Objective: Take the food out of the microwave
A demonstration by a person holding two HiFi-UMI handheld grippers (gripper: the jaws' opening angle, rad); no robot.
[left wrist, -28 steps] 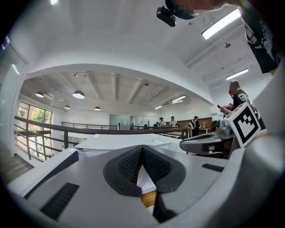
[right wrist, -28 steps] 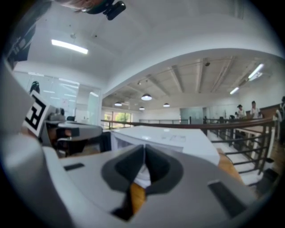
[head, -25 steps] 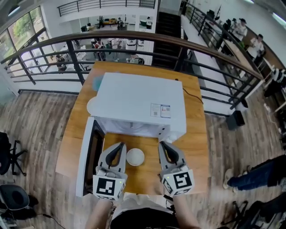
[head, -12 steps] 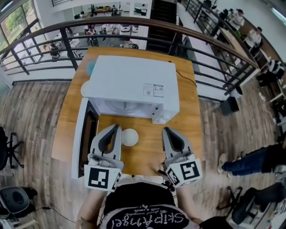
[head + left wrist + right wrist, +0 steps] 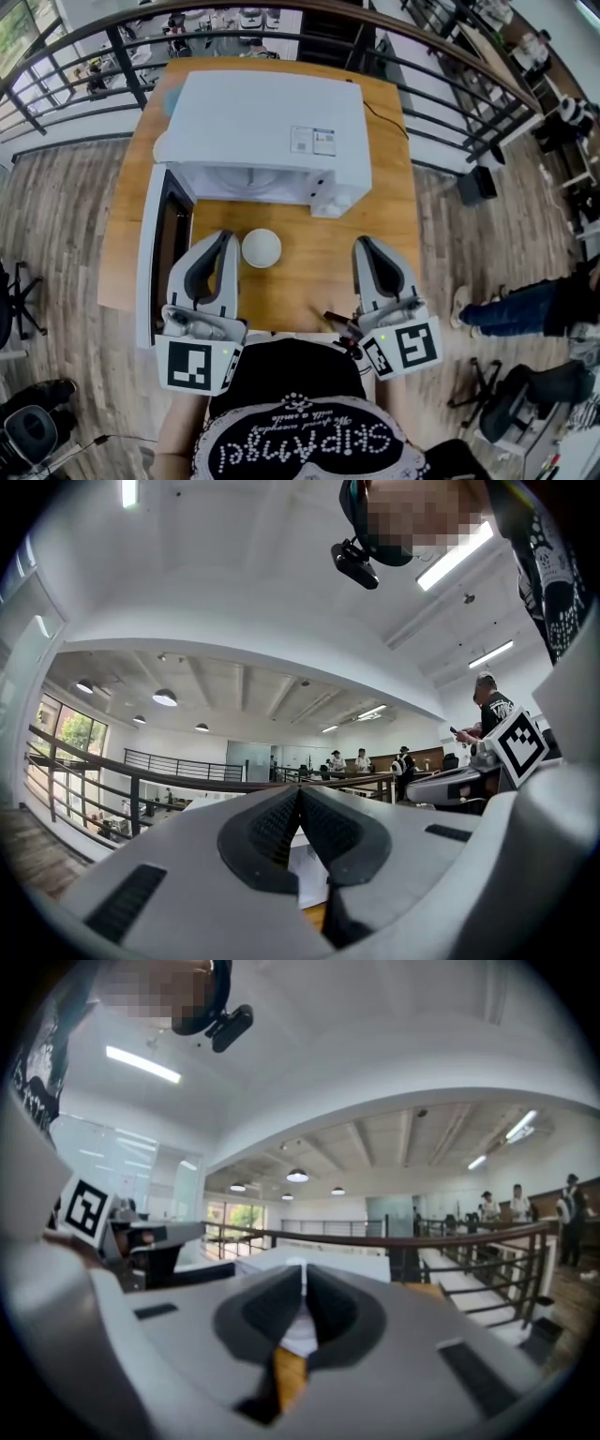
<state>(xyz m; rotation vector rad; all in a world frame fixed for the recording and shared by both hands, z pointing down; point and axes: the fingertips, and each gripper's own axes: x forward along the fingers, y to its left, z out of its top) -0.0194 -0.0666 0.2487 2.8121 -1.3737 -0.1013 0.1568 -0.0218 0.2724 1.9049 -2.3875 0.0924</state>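
Note:
A white microwave [image 5: 267,117] stands on the wooden table [image 5: 394,169] with its door [image 5: 155,253] swung open to the left. A small white bowl [image 5: 261,248] sits on the table in front of the open cavity. My left gripper [image 5: 228,236] is shut and empty, its tips just left of the bowl. My right gripper [image 5: 361,244] is shut and empty, well right of the bowl. In the left gripper view the jaws [image 5: 300,791] meet, and the same in the right gripper view [image 5: 304,1267]. Whether the bowl holds food cannot be told.
A black metal railing [image 5: 412,56] runs behind the table. A black cable [image 5: 384,122] trails off the microwave's back right. People sit at desks [image 5: 525,47] beyond the rail. Wooden floor [image 5: 66,216] surrounds the table. The person's black shirt [image 5: 291,431] fills the bottom.
Both grippers have drawn back toward the person and apart, the right one farther from the bowl. The head camera has tilted down. The bowl stays on the table.

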